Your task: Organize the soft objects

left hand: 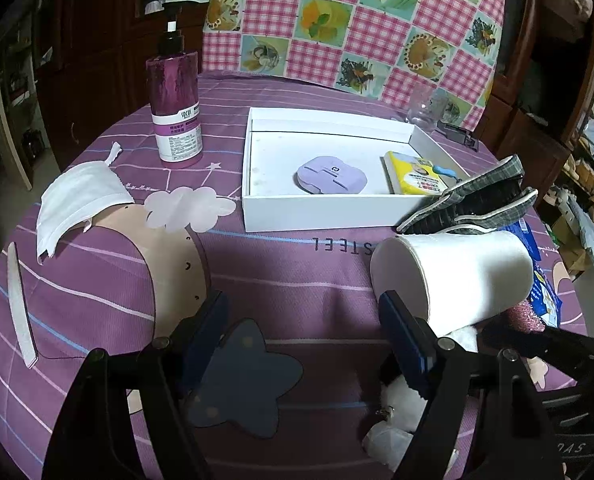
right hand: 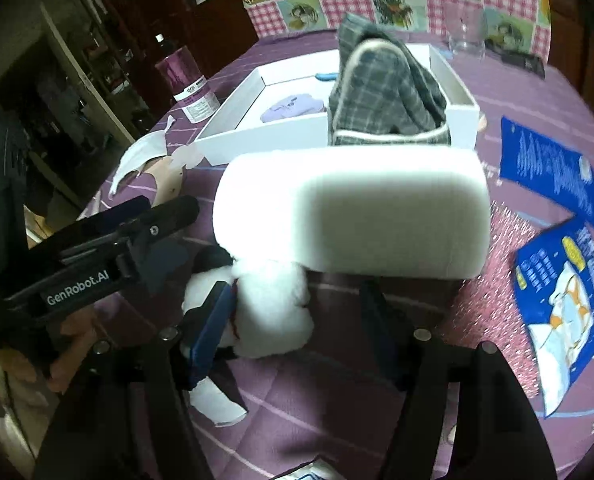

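- Purple cloth printed with pale lines, clouds and a dark blue star covers the round table [left hand: 281, 280].
- White, smooth and cylindrical, a roll of paper [left hand: 457, 276] lies on its side near the front edge; in the right wrist view it fills the middle, just ahead of the fingers.
- Fluffy black-and-white plush toy [right hand: 265, 308] lies on the cloth against the roll's near side, a small white tag at its lower end.
- Grey checked fabric slippers [right hand: 385, 96] with pale piping and dark fleecy lining lean over the front right corner of the box.
- Shallow white cardboard box [left hand: 321, 212] holds a lilac rounded pad [left hand: 331, 178] in its middle and a yellow tissue pack [left hand: 417, 178] at its right wall.
- Glossy purple pump bottle [left hand: 175, 108] stands upright left of the box; a crumpled white face mask [left hand: 77, 204] lies further left.
- Two blue printed packets [right hand: 553, 168] lie flat on the cloth to the right of the roll.
- Left gripper [left hand: 305, 336] points steeply down over the star, its jaws spread wide with only cloth between them; its right finger sits just beside the roll's end.
- Right gripper [right hand: 297, 328] also points steeply down, jaws spread; the plush toy sits against its left finger [right hand: 213, 328], whether it is pressed I cannot tell, and the other finger stands clear.
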### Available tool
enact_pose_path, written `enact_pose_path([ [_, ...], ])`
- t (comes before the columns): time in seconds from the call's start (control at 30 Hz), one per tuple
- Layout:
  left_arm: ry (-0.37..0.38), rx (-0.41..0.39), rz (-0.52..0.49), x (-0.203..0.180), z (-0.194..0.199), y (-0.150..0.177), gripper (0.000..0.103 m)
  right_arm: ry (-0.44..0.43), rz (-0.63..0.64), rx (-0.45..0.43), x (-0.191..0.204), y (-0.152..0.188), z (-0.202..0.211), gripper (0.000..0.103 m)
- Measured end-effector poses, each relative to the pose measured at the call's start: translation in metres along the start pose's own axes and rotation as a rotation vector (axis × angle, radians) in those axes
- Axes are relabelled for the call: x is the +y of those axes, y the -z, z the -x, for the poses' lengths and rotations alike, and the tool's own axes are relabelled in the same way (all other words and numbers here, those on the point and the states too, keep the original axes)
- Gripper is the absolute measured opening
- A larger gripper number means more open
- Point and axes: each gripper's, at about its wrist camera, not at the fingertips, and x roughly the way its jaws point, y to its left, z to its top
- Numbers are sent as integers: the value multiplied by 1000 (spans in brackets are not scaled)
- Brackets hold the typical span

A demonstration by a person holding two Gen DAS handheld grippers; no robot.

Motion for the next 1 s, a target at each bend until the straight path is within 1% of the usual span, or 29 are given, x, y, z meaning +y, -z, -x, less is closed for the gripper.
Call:
enact_pose_path([
  [0.2,1,2,-9,-2,0,0,78,-62,-29,26,-1,1,-4,67],
  [0.4,1,1,-10,-2,0,0,78,-59,11,35,8,3,-8,67],
  [0.47,2,1,-12,-3,0,1,78,-63,17,36,8,3,-9,61],
  [0.53,2,2,-15,-4,0,1,78,-110,9,51,7,5,-10,44],
  [0.57,2,3,-16,-4,0,2,78,-121,7,53,7,5,-11,42],
  [0.63,1,5,-17,-5,-1,2,78,-104,22,56,9,6,-12,39],
  [0.77,-2,7,-20,-5,-1,2,78,-105,31,47,10,8,-11,32],
  [1.0,12,-2,-18,-7,0,3,78,-109,40,0,10,10,2,27],
])
